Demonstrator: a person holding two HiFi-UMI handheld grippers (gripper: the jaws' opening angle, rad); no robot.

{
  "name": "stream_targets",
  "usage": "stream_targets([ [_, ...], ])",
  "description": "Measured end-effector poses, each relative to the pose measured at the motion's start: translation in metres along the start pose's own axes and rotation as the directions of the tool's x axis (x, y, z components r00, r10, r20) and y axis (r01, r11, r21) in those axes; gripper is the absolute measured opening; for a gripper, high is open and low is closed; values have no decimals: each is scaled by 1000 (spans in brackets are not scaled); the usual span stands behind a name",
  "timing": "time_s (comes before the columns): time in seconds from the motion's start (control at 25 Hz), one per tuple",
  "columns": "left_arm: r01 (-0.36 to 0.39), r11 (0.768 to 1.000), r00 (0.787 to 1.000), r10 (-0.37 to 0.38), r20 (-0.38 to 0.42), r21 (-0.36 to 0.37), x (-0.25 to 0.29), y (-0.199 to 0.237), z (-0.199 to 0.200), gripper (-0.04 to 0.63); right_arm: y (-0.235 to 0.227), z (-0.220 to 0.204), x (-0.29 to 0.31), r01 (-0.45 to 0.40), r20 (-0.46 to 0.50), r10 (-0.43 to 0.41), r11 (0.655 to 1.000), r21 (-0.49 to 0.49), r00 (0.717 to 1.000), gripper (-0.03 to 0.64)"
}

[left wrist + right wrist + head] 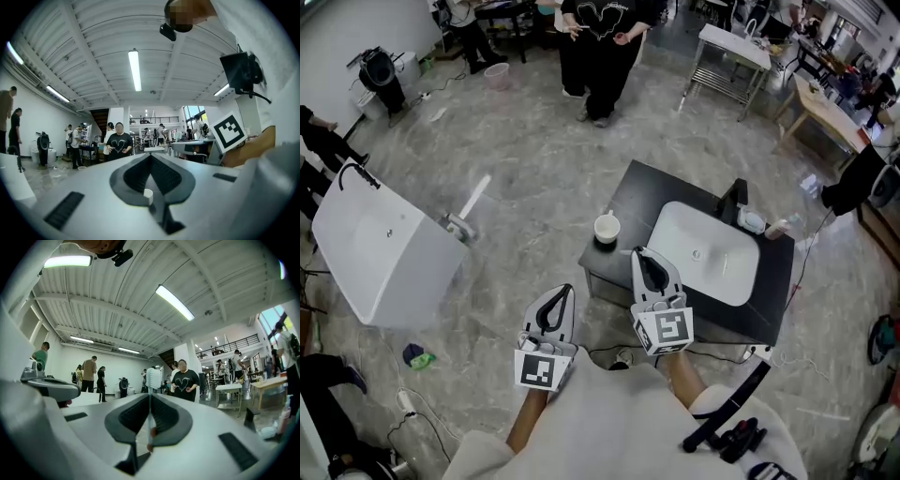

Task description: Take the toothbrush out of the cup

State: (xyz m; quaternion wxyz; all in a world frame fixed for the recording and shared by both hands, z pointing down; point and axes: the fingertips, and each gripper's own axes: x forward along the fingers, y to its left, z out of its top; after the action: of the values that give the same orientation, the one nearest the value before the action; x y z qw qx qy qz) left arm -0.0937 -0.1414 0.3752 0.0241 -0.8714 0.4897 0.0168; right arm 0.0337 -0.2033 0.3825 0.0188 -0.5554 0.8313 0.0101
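A white toothbrush [153, 378] stands upright between the jaws of my right gripper [150, 397], which is shut on its handle. Its bristle head rises above the fingertips. In the head view the right gripper [639, 253] hovers just right of the white cup [607, 228], and the brush is hard to make out there. The cup sits on the near left corner of the black counter [623, 192]. My left gripper [565, 291] hangs lower left of the cup, off the counter, shut and empty. The left gripper view shows the cup [147, 196] small beyond its jaws [151, 157].
A white sink basin [708, 248] with a black faucet [734, 199] is set in the counter, with small items [754, 222] behind it. A second white sink [380, 248] stands at the left. A person [600, 47] and a white table [731, 47] are further back.
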Motion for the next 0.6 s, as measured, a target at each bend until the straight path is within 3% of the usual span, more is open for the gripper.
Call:
stream_targets([
  [0.6, 78, 997, 997, -78, 24, -20, 19, -29, 9, -5, 10, 22, -49, -6, 5, 6, 1000, -9, 1000, 18],
])
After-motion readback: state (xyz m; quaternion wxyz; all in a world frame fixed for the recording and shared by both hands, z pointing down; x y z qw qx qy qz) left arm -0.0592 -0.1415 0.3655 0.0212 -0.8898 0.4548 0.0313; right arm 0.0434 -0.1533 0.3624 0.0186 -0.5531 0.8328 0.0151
